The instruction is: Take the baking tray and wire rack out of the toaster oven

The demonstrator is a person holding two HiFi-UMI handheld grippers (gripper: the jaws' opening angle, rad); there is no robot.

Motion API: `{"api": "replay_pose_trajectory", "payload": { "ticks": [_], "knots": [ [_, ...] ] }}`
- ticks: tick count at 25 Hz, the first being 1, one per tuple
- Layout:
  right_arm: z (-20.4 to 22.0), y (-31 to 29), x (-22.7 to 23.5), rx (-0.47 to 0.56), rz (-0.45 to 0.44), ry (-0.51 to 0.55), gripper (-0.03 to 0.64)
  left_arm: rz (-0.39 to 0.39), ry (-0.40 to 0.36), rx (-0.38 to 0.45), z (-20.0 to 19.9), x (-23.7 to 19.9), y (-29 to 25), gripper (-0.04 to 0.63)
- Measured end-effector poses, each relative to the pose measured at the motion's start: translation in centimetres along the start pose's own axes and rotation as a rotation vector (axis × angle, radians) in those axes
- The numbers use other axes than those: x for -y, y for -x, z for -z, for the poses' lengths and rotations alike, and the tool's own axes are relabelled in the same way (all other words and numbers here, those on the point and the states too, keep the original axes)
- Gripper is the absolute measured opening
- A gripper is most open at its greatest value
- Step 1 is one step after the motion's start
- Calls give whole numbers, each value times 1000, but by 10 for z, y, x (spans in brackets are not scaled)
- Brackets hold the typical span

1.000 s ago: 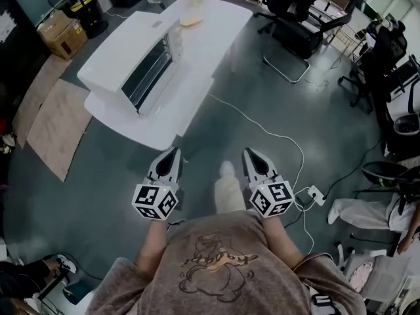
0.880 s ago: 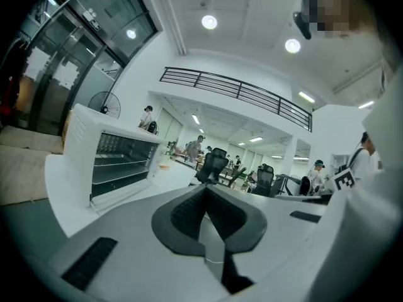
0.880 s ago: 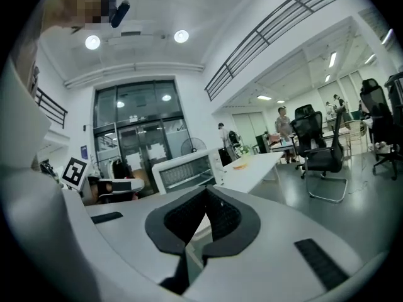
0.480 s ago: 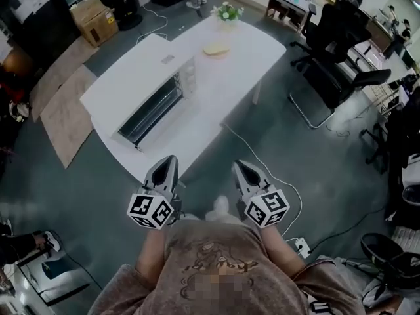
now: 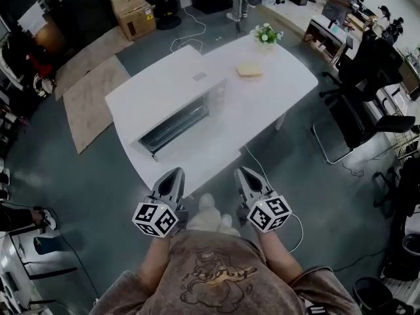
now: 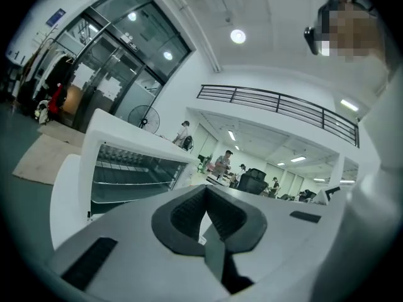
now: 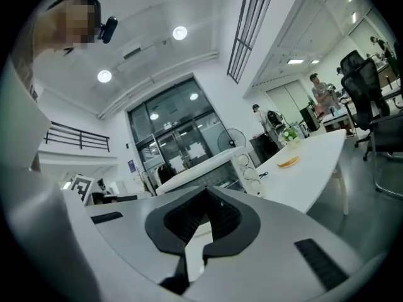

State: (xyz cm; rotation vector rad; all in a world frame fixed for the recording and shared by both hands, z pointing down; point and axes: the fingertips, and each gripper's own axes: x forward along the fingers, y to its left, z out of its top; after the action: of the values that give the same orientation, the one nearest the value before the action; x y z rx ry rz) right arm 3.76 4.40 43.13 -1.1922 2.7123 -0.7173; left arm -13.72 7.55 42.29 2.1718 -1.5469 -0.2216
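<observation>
The person is standing just short of the white tabletop [image 5: 279, 90], holding both tools low and close to the body, pointing roughly level at the work. That looks like a carrying posture rather than a reaching one. The left claw [image 5: 175, 173] is clenched with nothing in it, its dark pads meeting in its own view [image 6: 206, 190]. The right claw [image 5: 241, 172] is closed and empty too [image 7: 208, 192]. Neither is touching anything yet.

The toaster oven [image 5: 174, 120] is sitting near the tabletop's close end, its glass front turned towards the person, probably so the shelves can be pulled straight out. The left claw's camera is looking right into it [image 6: 126, 168], and a thin bar crossing the cavity appears to be the wire rack [image 6: 129, 182]. The baking tray is not showing clearly; I am guessing it is lying lower in the cavity, in shadow.

Whether the oven door is already hanging down or sitting shut behind its glass is hard to say from here. From the right claw's side the oven [image 7: 249, 168] is mostly hiding behind the tool's own body, with only its top and knobs peeking out. A small yellowish item [image 5: 249, 69] and a flower pot [image 5: 266, 35] are resting well beyond it.
</observation>
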Motion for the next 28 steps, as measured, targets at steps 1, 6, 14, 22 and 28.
{"api": "replay_pose_trajectory", "payload": {
  "ticks": [1,6,14,22,28],
  "knots": [
    [3,-6,-1,-9,-10,-2,-2,-8,16,7,0,-6,0,0],
    [8,-33,1,-33,-60,-76,-2,-26,55,7,-1,-25,-11,2],
    [32,-84,3,-176,-115,-152,101,-25,187,7,4,-49,-31,122],
    [65,-147,4,-273,-154,-216,209,-120,397,55,22,-110,-49,265],
    [88,-199,17,-304,-168,-303,209,-179,546,140,42,-156,-68,265]
  ]
}}
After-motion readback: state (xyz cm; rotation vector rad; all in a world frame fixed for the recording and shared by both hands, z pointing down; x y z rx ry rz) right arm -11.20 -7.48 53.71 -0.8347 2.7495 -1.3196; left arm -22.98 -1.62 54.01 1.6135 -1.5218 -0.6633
